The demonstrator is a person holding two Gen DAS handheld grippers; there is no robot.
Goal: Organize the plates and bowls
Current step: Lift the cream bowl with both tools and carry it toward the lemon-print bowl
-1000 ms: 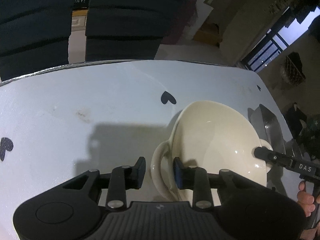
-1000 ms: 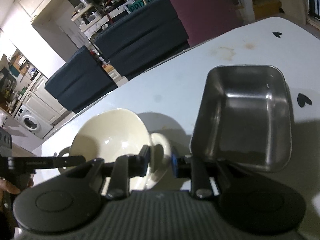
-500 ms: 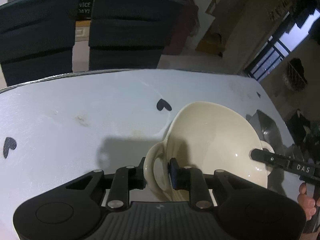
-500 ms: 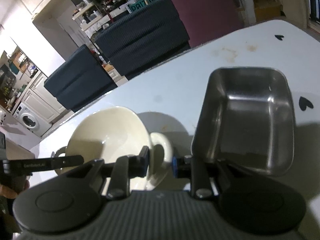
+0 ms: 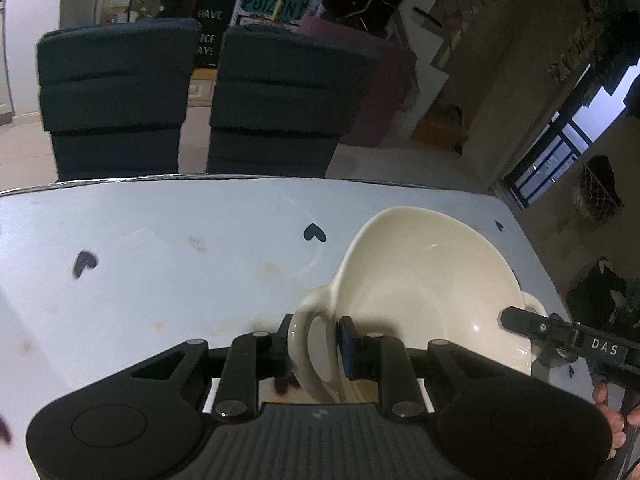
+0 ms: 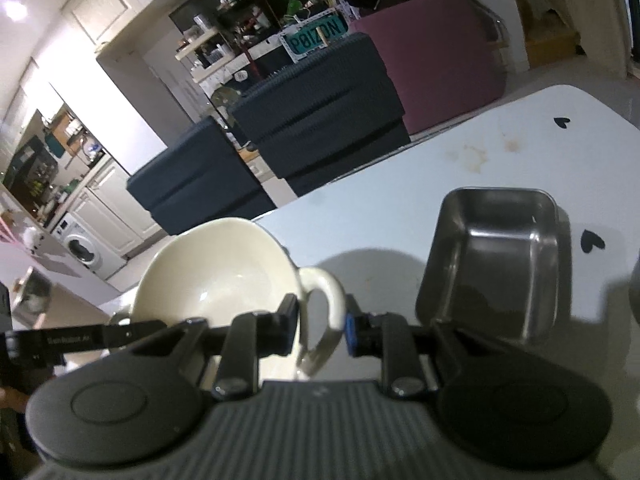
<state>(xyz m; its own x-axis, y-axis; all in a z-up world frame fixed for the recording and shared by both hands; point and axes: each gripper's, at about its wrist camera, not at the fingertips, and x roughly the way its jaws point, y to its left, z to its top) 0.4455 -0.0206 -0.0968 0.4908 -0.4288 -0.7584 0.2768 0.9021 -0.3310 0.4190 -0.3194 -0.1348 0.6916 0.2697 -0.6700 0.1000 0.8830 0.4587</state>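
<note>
Cream ceramic two-handled bowl (image 5: pixel 424 280), lower right of the left view, now lifted off the pale heart-print table (image 5: pixel 160 248). Left gripper (image 5: pixel 314 346) and right gripper (image 6: pixel 320 326) each clamp a loop handle. Steel rectangular tray (image 6: pixel 496 268) beside it looks like the target.

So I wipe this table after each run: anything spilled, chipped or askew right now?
Nothing broken or spilled. The white table has brownish stains, and the cream two-handled bowl tilts, held by its handles in both claws.
</note>
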